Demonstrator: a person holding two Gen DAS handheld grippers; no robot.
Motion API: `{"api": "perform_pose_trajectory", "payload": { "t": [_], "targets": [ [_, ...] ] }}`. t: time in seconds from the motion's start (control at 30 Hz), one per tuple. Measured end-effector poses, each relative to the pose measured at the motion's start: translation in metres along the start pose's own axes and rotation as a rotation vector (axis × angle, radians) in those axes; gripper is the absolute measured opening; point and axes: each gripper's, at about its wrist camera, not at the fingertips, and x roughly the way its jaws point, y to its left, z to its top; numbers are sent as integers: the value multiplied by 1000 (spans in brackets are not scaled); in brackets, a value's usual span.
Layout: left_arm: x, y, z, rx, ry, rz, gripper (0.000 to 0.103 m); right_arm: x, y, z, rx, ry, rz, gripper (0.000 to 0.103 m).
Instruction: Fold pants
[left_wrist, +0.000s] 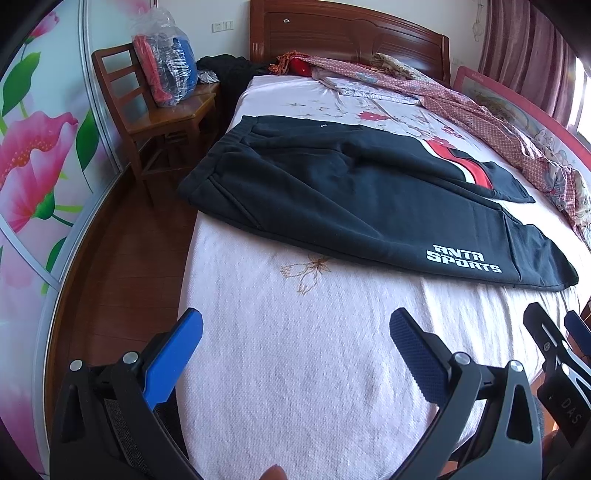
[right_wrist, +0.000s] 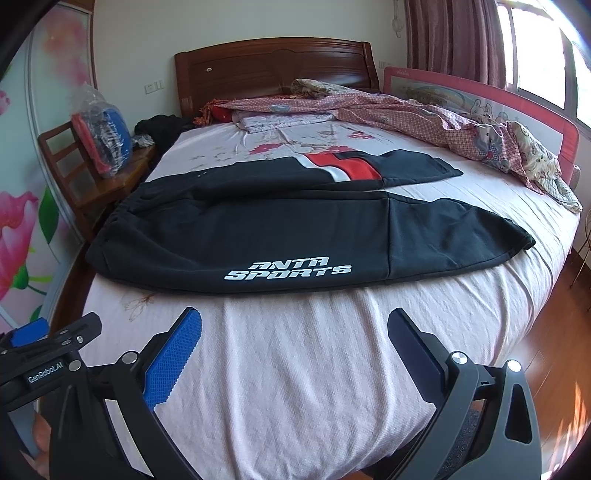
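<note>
One container noted: a clear plastic bag (left_wrist: 166, 62) on the wooden chair (left_wrist: 147, 118) at my ten o'clock, holding folded red, blue and checked textiles; I cannot make an exact count of them.

One pair of black sweatpants (left_wrist: 332, 192) lies flat across the bed (left_wrist: 295, 369), unfolded, at twelve o'clock ahead of both grippers. The waistband points toward nine o'clock, overhanging the mattress edge slightly; the two legs run toward three o'clock and diverge at the cuffs. The near leg carries white "ANTA SPORTS" lettering; the far leg carries a red-and-white panel. Fabric shows shallow creases near the crotch.

Beyond the pants, at twelve to two o'clock, a crumpled patterned quilt (right_wrist: 461, 122) lies against one wooden headboard (right_wrist: 273, 70) and one pink bed rail (right_wrist: 498, 99).

My left gripper (left_wrist: 295, 332) hangs over bare sheet with its fingers spread wide, gripping nothing. My right gripper (right_wrist: 295, 328) is likewise spread wide and empty, clear of the pants. Two grippers counted, side by side.
</note>
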Motion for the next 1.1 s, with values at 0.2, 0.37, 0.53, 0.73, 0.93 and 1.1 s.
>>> {"api": "perform_pose_trajectory", "payload": {
  "t": [0.2, 0.37, 0.53, 0.73, 0.93, 1.1],
  "targets": [
    [-1, 0, -1, 0, -1, -3, 101, 0, 1, 0, -3, 2, 0, 100],
    [0, -1, -1, 2, 4, -4, 101, 2, 1, 0, 4, 8, 4, 100],
    [2, -1, 0, 0, 8, -1, 101, 3, 1, -1, 5, 11, 8, 100],
    [13, 4, 5, -7, 36, -17, 101, 10, -4, -2, 22, 45, 35, 100],
    [66, 58, 33, -330, 212, -445, 101, 21, -13, -6, 57, 99, 59, 100],
    [129, 104, 42, -695, 338, -709, 101, 28, -14, -5, 54, 115, 51, 100]
  ]
}}
